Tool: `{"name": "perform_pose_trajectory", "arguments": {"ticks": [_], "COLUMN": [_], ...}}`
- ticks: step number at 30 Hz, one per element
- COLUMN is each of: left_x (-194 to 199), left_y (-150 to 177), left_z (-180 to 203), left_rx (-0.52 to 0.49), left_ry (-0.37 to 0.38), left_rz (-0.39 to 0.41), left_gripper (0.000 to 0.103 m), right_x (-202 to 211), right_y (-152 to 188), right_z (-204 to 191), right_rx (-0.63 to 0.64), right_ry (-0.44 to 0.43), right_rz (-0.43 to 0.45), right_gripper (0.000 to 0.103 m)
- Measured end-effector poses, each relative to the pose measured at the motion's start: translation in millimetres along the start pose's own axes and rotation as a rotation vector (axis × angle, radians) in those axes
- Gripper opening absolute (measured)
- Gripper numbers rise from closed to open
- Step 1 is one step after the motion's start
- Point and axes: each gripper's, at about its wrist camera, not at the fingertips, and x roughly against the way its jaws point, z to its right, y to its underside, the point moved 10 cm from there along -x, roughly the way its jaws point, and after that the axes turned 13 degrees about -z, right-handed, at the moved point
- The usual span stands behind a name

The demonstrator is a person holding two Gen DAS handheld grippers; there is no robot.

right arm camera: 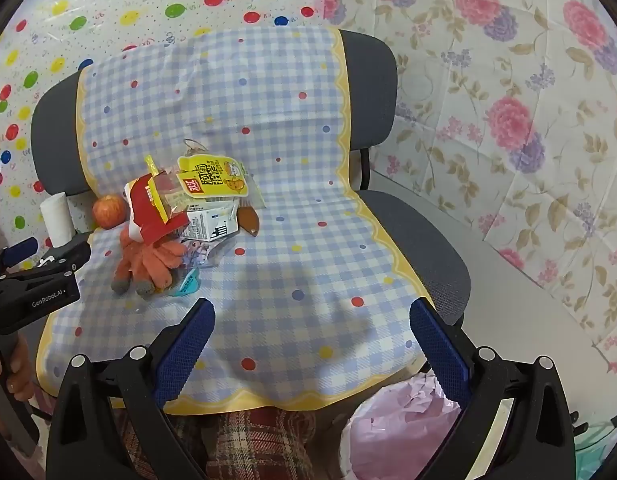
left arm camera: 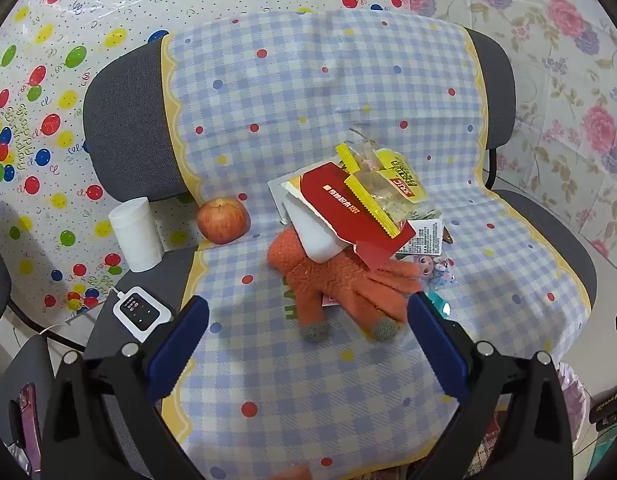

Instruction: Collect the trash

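A heap of trash lies on the checked cloth (left arm camera: 308,92) over the chair seat: a red packet (left arm camera: 348,208), a yellow snack bag (left arm camera: 396,180), a white carton (left arm camera: 316,240) and a printed wrapper (left arm camera: 424,236). An orange glove (left arm camera: 332,284) lies partly under the heap. My left gripper (left arm camera: 308,304) hovers open just in front of the glove, with nothing between its pads. My right gripper (right arm camera: 311,306) stands open over bare cloth, to the right of the yellow snack bag (right arm camera: 216,180), the red packet (right arm camera: 156,216), a small carton (right arm camera: 208,226) and a teal wrapper (right arm camera: 186,284).
An apple (left arm camera: 222,220), a white paper roll (left arm camera: 136,234) and a white device (left arm camera: 142,312) on a cable sit at the seat's left. A pink plastic bag (right arm camera: 396,428) hangs below the seat's front edge. Plaid trousers (right arm camera: 248,440) are beside it.
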Motion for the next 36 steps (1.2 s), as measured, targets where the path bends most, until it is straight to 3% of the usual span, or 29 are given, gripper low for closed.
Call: {"name": "perform_pose_trajectory", "arguments": {"ticks": [36], "left_x": [5.4], "left_y": [-3.4], "left_z": [-4.5], "left_rx": [-0.004], "left_ry": [-0.018], "left_rz": [0.018], "left_gripper": [0.096], "right_x": [-0.8], "right_y": [4.6], "right_z": [-0.5], "right_rx": [0.005], "right_ry": [0.008], "right_rz": [0.008], "right_gripper": [0.097]}}
